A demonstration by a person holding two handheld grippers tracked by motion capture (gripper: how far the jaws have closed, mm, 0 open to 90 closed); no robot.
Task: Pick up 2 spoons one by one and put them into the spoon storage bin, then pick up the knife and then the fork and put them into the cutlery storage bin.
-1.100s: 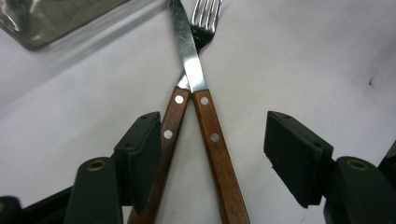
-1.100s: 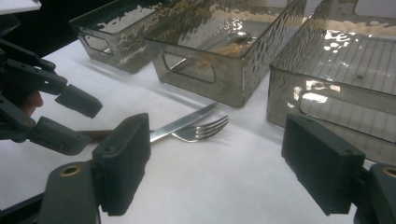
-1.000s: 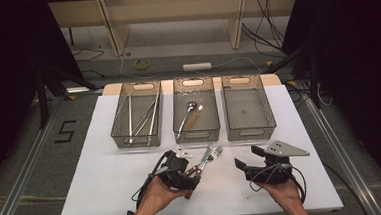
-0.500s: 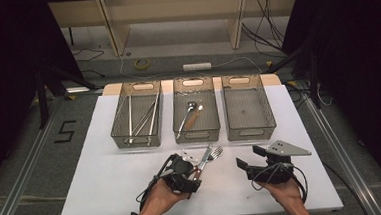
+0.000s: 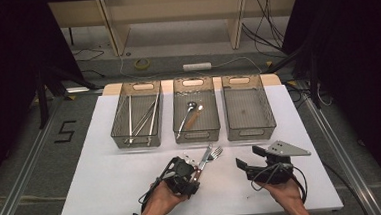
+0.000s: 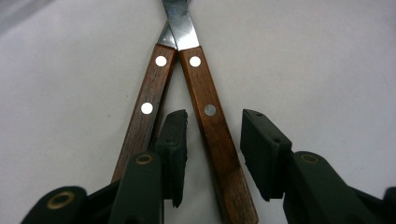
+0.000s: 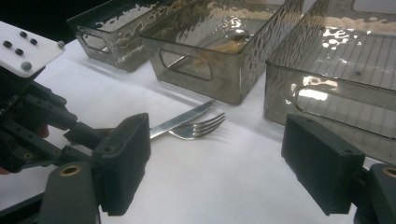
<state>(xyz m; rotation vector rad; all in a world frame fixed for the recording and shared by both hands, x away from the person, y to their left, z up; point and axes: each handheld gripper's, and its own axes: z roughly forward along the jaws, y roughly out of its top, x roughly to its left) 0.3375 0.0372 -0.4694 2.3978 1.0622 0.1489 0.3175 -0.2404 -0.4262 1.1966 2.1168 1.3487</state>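
A knife (image 5: pixel 205 158) and a fork (image 5: pixel 215 153) with brown wooden handles lie crossed on the white table, just in front of the middle bin. My left gripper (image 5: pixel 195 171) is down over their handle ends. In the left gripper view the right-hand handle (image 6: pixel 215 135) lies between the jaws of my left gripper (image 6: pixel 212 126), with a gap on each side. The other handle (image 6: pixel 148 98) lies outside the left jaw. These jaws have just been closing. My right gripper (image 5: pixel 242 164) rests open to the right, with nothing in it, facing the fork (image 7: pixel 198 128) and knife (image 7: pixel 184 119).
Three clear bins stand in a row at the back. The left bin (image 5: pixel 136 142) holds several long utensils, the middle bin (image 5: pixel 196 135) holds a spoon and a wooden-handled piece, and the right bin (image 5: pixel 250 134) has nothing in it. The table's front edge runs just below both hands.
My left gripper has shifted slightly over the handle ends of the cutlery. The right hand and the cutlery have stayed put.
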